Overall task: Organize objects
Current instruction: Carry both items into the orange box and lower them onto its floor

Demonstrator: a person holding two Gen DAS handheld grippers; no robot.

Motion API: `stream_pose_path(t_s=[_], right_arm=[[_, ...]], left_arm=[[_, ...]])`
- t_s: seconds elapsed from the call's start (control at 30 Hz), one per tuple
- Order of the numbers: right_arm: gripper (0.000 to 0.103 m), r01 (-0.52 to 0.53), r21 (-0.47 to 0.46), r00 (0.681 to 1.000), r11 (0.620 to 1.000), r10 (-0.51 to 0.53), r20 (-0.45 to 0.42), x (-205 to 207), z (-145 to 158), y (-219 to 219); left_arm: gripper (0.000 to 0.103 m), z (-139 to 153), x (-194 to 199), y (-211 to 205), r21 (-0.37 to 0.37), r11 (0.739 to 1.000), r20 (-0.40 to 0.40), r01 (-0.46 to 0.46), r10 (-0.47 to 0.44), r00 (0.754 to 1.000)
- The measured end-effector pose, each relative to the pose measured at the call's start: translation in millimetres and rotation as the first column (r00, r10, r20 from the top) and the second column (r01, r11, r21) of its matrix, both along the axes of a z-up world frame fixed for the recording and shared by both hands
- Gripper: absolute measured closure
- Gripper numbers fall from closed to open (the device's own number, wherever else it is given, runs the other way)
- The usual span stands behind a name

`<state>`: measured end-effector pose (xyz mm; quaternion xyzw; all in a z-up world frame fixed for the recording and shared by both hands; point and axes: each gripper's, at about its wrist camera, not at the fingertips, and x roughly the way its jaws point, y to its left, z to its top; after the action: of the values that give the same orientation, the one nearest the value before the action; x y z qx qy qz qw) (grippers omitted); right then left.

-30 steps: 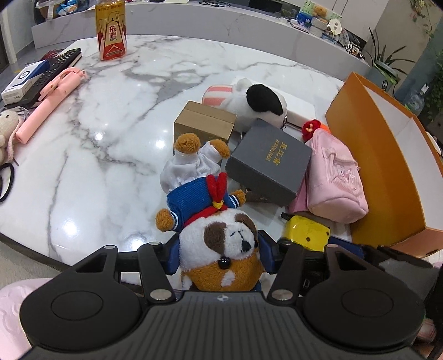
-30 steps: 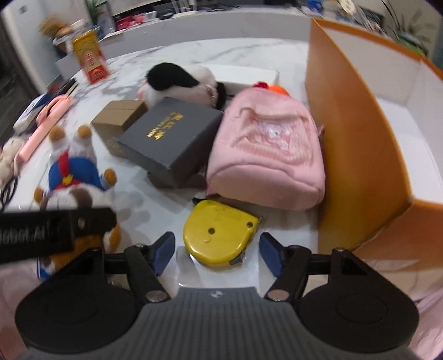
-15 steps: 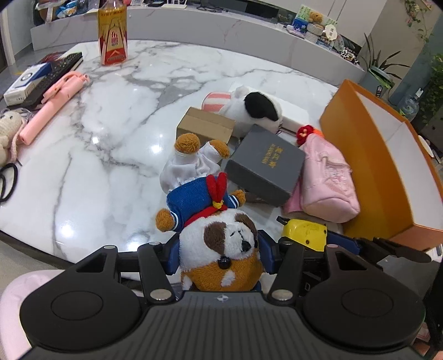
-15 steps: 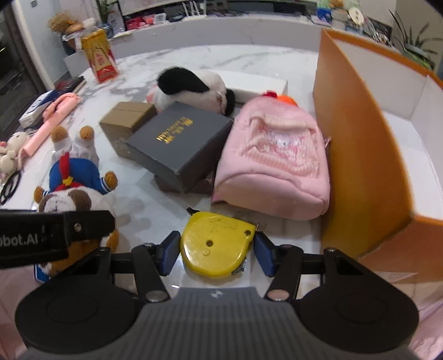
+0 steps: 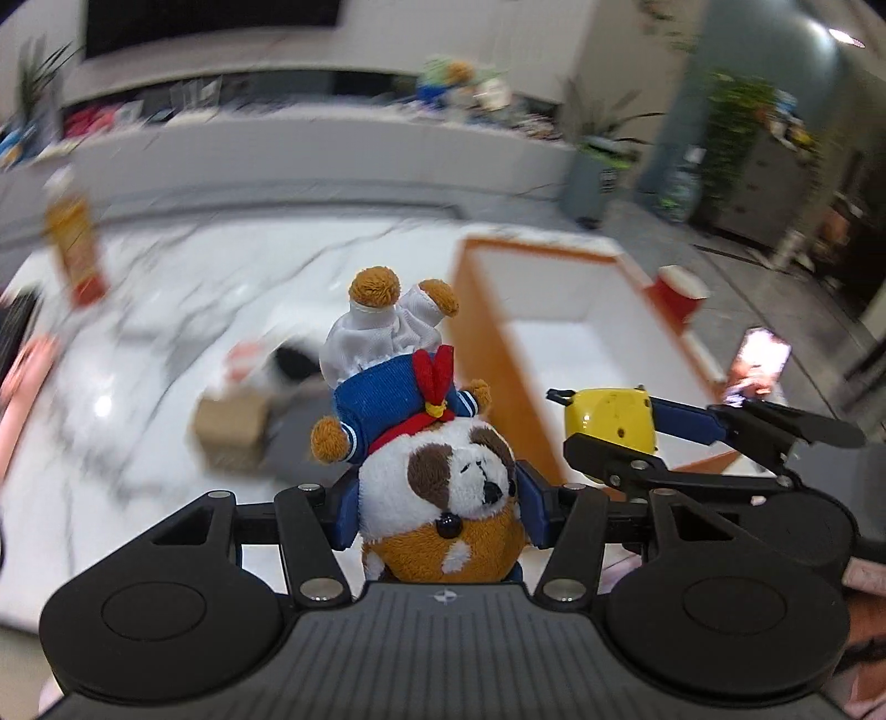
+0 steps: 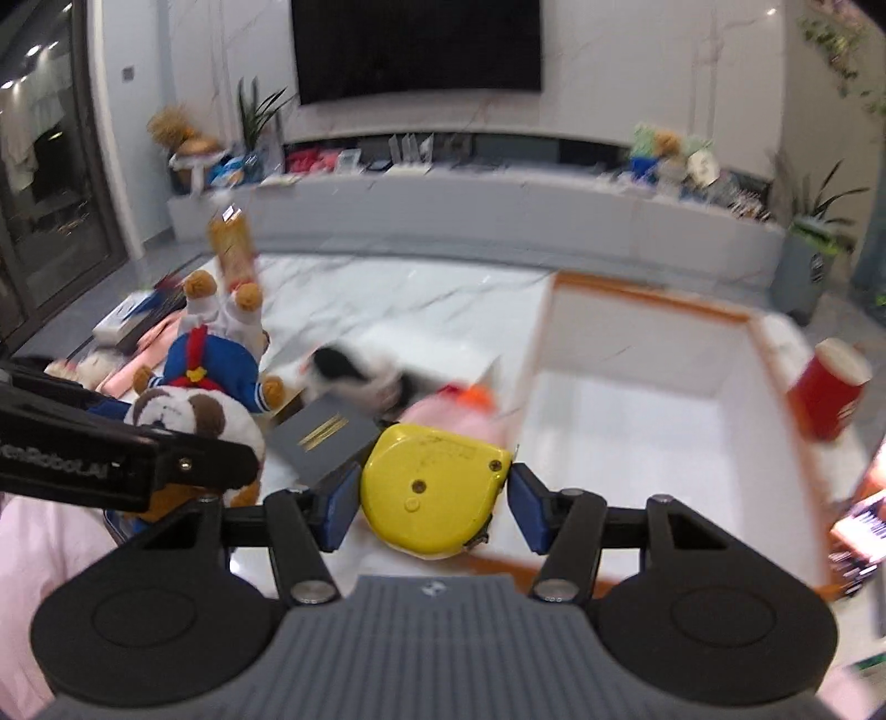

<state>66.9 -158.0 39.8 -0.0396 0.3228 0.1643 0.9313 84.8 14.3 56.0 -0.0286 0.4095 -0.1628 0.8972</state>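
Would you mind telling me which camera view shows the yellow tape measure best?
The right wrist view: the yellow tape measure fills the centre, its flat face visible. The left wrist view shows it smaller, off right, partly hidden.

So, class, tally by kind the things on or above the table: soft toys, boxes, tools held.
Soft toys: 2, plush dog and black-and-white toy
Boxes: 3, orange box, grey box, cardboard box
Tools held: 1, tape measure
Total: 6

Living room: wall television (image 6: 415,47), houseplants (image 6: 260,119)

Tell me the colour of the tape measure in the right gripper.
Yellow: the tape measure shows best in the right wrist view.
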Motion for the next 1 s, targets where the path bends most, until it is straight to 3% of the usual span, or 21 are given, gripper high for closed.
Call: stream_pose_path(t_s=[0.1, 0.2, 0.4, 0.57, 0.67, 0.87, 1.0], right_arm=[[0.043, 0.038, 0.002, 0.999, 0.999, -0.038, 0.000, 11, 17, -32], [0.043, 0.067, 0.022, 0.996, 0.997, -0.066, -0.059, 31, 24, -66], [0.043, 0.121, -0.039, 0.978, 0.992, -0.126, -0.164, 67, 2, -112], [0.043, 0.120, -0.059, 0.963, 0.991, -0.130, -0.235, 88, -23, -137], [0.043, 0.070, -0.075, 0.958, 0.995, -0.088, -0.273, 100, -34, -137], [0.043, -0.073, -0.118, 0.938, 0.990, 0.028, -0.345, 125, -45, -132], [0.043, -0.141, -0.105, 0.908, 0.984, 0.086, -0.410, 141, -55, -127]], left_arm=[[0.040, 17, 11, -42, 0.049, 0.994, 0.043, 0.098, -0.100, 0.994], [0.040, 17, 30, -86, 0.110, 0.976, 0.025, 0.186, -0.190, 0.981], [0.040, -18, 64, -167, 0.297, 0.889, -0.095, 0.350, -0.337, 0.937], [0.040, -51, 84, -185, 0.353, 0.839, -0.210, 0.414, -0.360, 0.909], [0.040, -67, 92, -191, 0.396, 0.789, -0.262, 0.470, -0.393, 0.881], [0.040, -95, 91, -209, 0.479, 0.665, -0.326, 0.574, -0.472, 0.819], [0.038, -100, 100, -212, 0.427, 0.675, -0.374, 0.602, -0.474, 0.797]])
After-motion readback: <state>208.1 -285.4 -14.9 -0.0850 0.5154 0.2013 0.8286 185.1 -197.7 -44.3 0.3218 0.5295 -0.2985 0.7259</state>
